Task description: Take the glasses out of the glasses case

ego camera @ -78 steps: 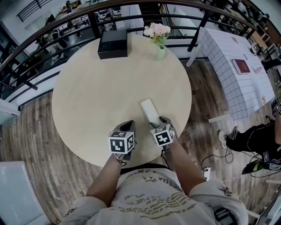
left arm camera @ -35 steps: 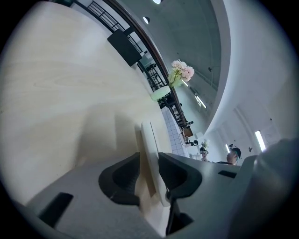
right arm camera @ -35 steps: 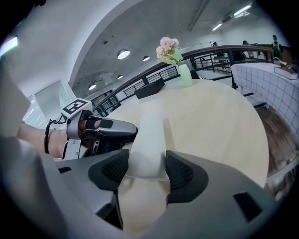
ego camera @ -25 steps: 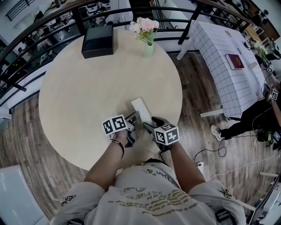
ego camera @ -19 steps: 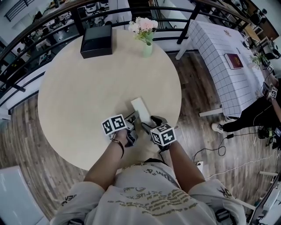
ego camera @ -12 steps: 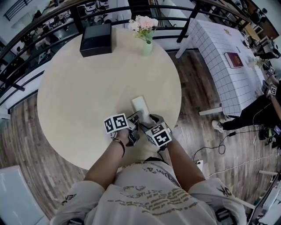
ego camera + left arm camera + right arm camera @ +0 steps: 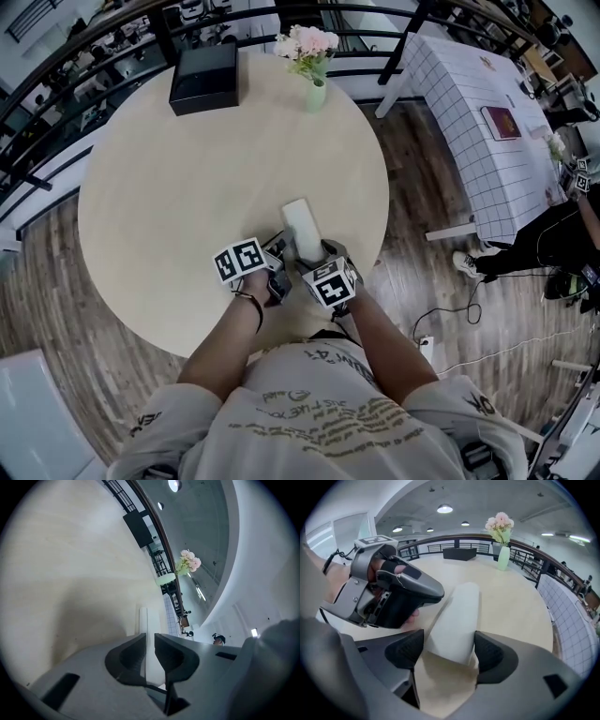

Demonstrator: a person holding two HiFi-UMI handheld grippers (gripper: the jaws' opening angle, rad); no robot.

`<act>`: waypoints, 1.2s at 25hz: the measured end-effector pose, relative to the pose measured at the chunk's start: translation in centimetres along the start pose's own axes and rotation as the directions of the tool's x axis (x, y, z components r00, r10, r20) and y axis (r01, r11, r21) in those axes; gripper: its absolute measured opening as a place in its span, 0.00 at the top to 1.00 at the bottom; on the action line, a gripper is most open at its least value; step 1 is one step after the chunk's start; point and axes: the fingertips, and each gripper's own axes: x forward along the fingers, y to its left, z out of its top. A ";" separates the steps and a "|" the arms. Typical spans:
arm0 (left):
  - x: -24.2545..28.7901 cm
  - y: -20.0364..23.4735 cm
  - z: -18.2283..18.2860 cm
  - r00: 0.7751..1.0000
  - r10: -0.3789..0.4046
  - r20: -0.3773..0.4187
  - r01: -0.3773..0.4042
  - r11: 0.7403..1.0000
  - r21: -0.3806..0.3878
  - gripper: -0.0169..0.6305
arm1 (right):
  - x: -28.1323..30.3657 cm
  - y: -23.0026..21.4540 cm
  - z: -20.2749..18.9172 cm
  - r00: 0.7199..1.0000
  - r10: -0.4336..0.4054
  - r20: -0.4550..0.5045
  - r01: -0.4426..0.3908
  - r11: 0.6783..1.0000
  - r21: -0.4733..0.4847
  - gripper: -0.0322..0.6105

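Recorder: Case location?

Observer: White oblong glasses case (image 7: 302, 223) lies flat and closed on round pale wooden table (image 7: 187, 187). It is at 5 o'clock, near the rim, with its long axis running from 6 toward 12.

Recorder: Left gripper?

Observer: Left gripper (image 7: 281, 253) sits at the case's 8 o'clock, tip against the case's side. In the left gripper view the jaws stand nearly together, having just closed a little. The thin gap is filled by the case's white edge, and the pads appear to press on it.

Recorder: Right gripper?

Observer: Right gripper (image 7: 449, 641) is at the case's 6 o'clock, tilted steeply down. Its jaws have just been opening and now stand wide. The case's near end lies between them, unclamped. One pad is clear of the case, the other just beside its wall.

Recorder: Other items on the table?

Observer: Black rectangular box (image 7: 203, 78) at 11 o'clock. Pale green vase of pink flowers (image 7: 315, 94) at 1 o'clock. Both stand near the far rim, well apart from the case.
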 end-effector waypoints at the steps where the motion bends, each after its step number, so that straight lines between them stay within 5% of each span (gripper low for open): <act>1: -0.1 0.2 0.1 1.000 0.006 0.007 -0.006 1.000 -0.003 0.88 | 0.1 0.0 -0.2 1.000 -0.003 -0.016 0.003 1.000 -0.005 0.46; 4: -0.3 0.5 0.3 1.000 0.016 0.014 -0.016 1.000 -0.001 0.88 | 0.2 -0.3 -0.2 0.999 0.010 -0.031 -0.009 1.000 0.025 0.46; 9: 0.1 0.2 0.3 1.000 0.002 0.004 -0.002 1.000 0.010 0.84 | -0.5 -0.4 0.3 0.987 0.144 0.069 -0.155 0.962 0.222 0.46; 14: 0.9 -0.7 0.2 0.999 -0.037 -0.012 0.038 0.999 0.010 0.78 | -1.8 -0.7 1.2 0.962 0.216 0.169 -0.257 0.926 0.278 0.46; 19: 1.6 -1.1 0.2 0.995 -0.100 -0.006 0.099 0.993 -0.070 0.78 | -2.3 -1.1 1.5 0.937 0.263 0.228 -0.328 0.886 0.326 0.46; 26: 1.9 -1.3 0.3 0.985 -0.167 0.037 0.171 0.967 -0.191 0.78 | -2.6 -1.7 1.9 0.895 0.294 0.337 -0.433 0.757 0.490 0.47; 28: 2.0 -0.7 0.3 0.989 -0.140 0.038 0.145 0.970 -0.196 0.83 | -2.7 -2.7 1.7 0.894 0.264 0.362 -0.434 0.711 0.553 0.66; 30: 2.1 -0.7 0.1 0.990 -0.138 0.022 0.140 0.974 -0.177 0.83 | -2.6 -2.9 1.3 0.899 0.260 0.351 -0.424 0.716 0.555 0.66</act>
